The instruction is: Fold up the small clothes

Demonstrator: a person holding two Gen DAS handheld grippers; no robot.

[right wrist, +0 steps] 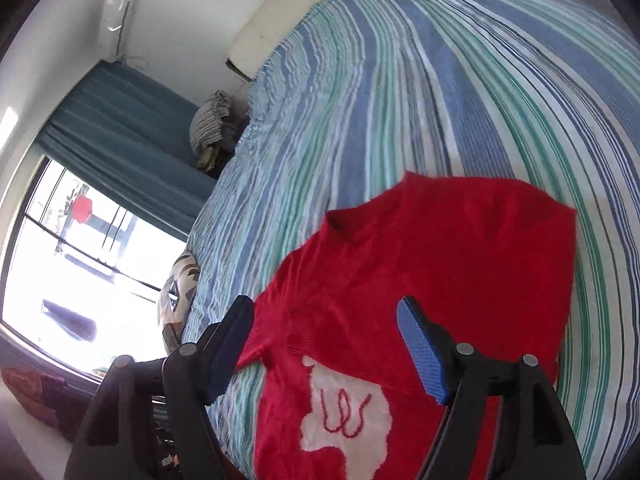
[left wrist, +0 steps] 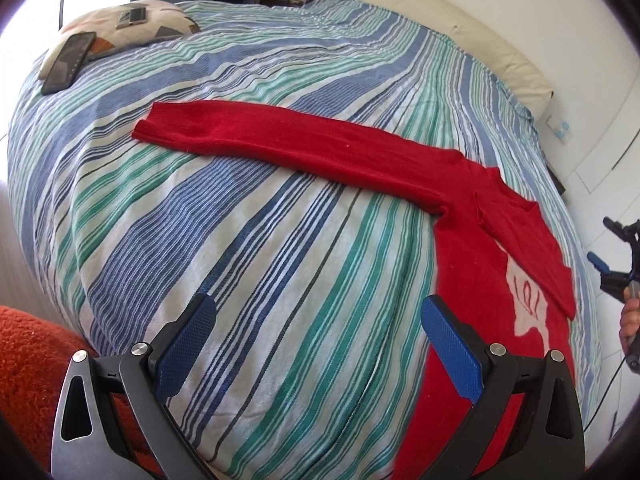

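the red sweater [left wrist: 472, 240] lay on the striped bed [left wrist: 280, 260], one sleeve folded across its chest at right of frame, the other sleeve [left wrist: 280, 140] stretched toward upper left. both tools, left [left wrist: 316, 344] and right [right wrist: 324, 344], were released and empty. the next move likely called for folding that long sleeve in. no containers showed.

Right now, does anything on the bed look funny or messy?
A little lopsided. The red sweater has one sleeve folded across its front, while the other sleeve stretches straight out over the striped bedspread. Both claws hang open above it, holding nothing. Nothing looks torn or spilled.
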